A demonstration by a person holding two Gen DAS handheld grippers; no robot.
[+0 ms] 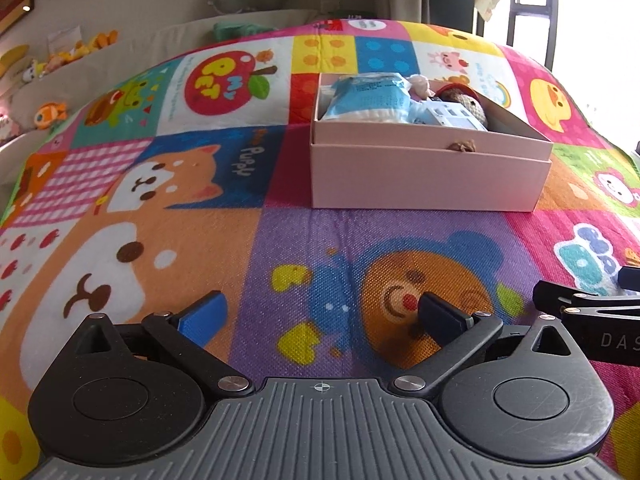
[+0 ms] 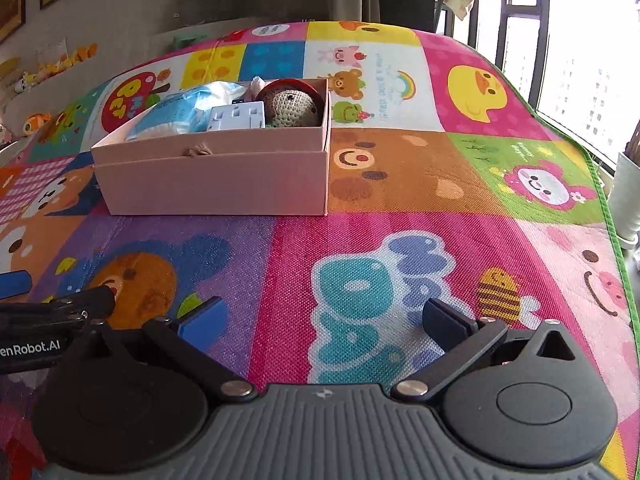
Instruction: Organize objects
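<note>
Resting on a colourful cartoon-patterned play mat (image 1: pixel 280 184), an open pink cardboard box (image 1: pixel 428 176) sits ahead of both grippers and well apart from them. Inside the box, against its left end, lies a light blue plastic packet (image 2: pixel 176 114). Just beside it is a white rectangular plug adaptor (image 2: pixel 238 116). A beige crocheted round toy with a red rim (image 2: pixel 292 106) occupies the right end, touching the adaptor. A small brown knotted cord (image 1: pixel 462 146) hangs at the front wall of the box.

The left gripper (image 1: pixel 320 312) hovers low over the mat, its jaws spread wide with nothing between them. The right gripper (image 2: pixel 324 316) is in the same condition: jaws wide apart, holding nothing. The two tools are side by side, each visible at the edge of the other's view.

Small orange and yellow plush toys (image 1: pixel 52 114) line a ledge at far left. A window (image 2: pixel 580 48) lies to the right.
</note>
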